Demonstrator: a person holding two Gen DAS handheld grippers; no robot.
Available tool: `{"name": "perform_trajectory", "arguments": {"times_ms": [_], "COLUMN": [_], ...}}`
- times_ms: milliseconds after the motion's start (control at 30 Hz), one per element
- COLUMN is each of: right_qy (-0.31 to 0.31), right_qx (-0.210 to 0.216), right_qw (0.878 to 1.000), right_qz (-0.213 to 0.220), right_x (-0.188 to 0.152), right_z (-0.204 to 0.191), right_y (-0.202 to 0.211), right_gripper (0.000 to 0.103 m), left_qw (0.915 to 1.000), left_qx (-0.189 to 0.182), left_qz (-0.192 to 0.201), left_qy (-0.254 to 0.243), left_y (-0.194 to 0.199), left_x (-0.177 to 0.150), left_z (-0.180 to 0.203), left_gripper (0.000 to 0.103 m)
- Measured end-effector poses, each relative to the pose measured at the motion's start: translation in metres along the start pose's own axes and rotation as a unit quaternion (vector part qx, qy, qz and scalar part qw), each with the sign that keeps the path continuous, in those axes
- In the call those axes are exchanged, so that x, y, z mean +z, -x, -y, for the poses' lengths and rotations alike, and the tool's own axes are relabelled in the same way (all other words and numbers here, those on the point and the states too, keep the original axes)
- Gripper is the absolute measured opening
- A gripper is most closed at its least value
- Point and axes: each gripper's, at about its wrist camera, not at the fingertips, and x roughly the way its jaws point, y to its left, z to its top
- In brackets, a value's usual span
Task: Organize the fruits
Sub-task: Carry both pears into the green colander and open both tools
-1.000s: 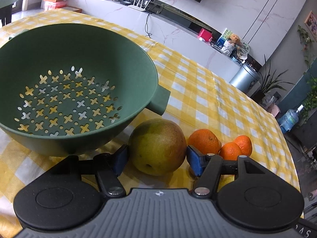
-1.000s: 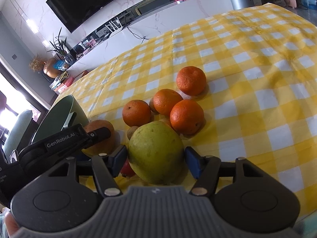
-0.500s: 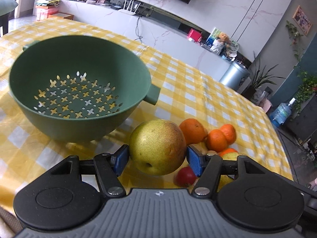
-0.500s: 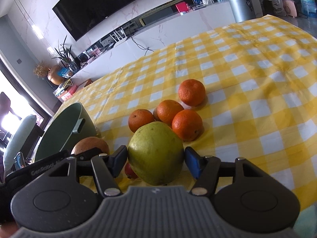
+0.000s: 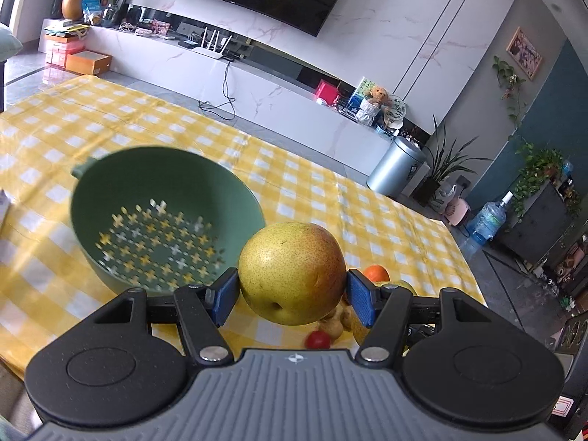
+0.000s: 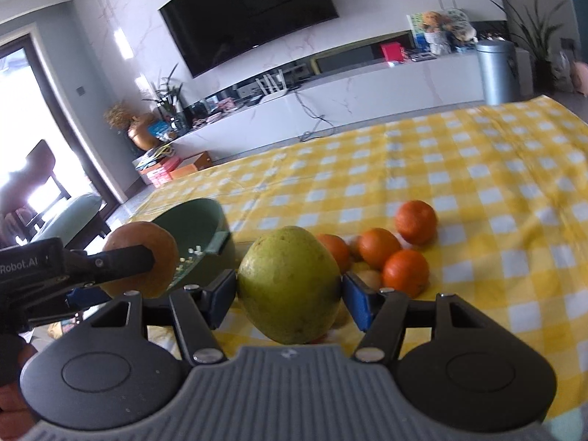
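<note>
the left gripper (image 5: 292,290) pinches a russet pear (image 5: 292,272) above the table (image 5: 386,220), just right of the green colander (image 5: 161,217). the right gripper (image 6: 288,292) pinches a green pear (image 6: 290,283) above the table's near edge, with four oranges (image 6: 378,247) lying on the yellow checked cloth just beyond it.

White marble wall (image 5: 386,11); dark television (image 6: 250,11); low marble console (image 5: 279,99)
</note>
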Motion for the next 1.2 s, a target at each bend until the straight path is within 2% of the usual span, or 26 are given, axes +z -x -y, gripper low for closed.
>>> {"name": "perform_trajectory", "arguments": {"times_ms": [133,333,467,633,833,967,1200], "right_qy": [0.048,0.126,0.193,0.262,0.321,0.348,0.377], "right_qx": [0.017,0.040,0.044,0.040,0.035,0.030,0.020], "right_qw": [0.999,0.991,0.979,0.960,0.937,0.923,0.904], "right_qz": [-0.001,-0.019,-0.039,-0.085,-0.130,-0.161,-0.202], "right_x": [0.013,0.035,0.043,0.043,0.033,0.028,0.026], "right_z": [-0.031,-0.079,-0.110,-0.132,-0.146,-0.146,-0.142], "right_y": [-0.009,-0.036,-0.061,-0.098,-0.130,-0.145,-0.149], "right_gripper": [0.061,0.061,0.061,0.061,0.060,0.060,0.060], "left_qw": [0.9998,0.9981,0.9963,0.9928,0.9902,0.9891,0.9866], "left_qx": [0.017,0.056,0.076,0.100,0.104,0.091,0.081], "left_qz": [0.008,-0.006,-0.032,-0.065,-0.093,-0.115,-0.137], "left_qy": [-0.001,0.023,0.024,0.011,0.008,0.007,-0.038], "left_y": [0.006,0.002,-0.010,-0.030,-0.049,-0.057,-0.065], "left_x": [0.016,0.043,0.054,0.053,0.047,0.043,0.035], "left_z": [-0.013,-0.045,-0.063,-0.077,-0.090,-0.093,-0.078], "left_gripper": [0.072,0.072,0.072,0.072,0.072,0.072,0.072]}}
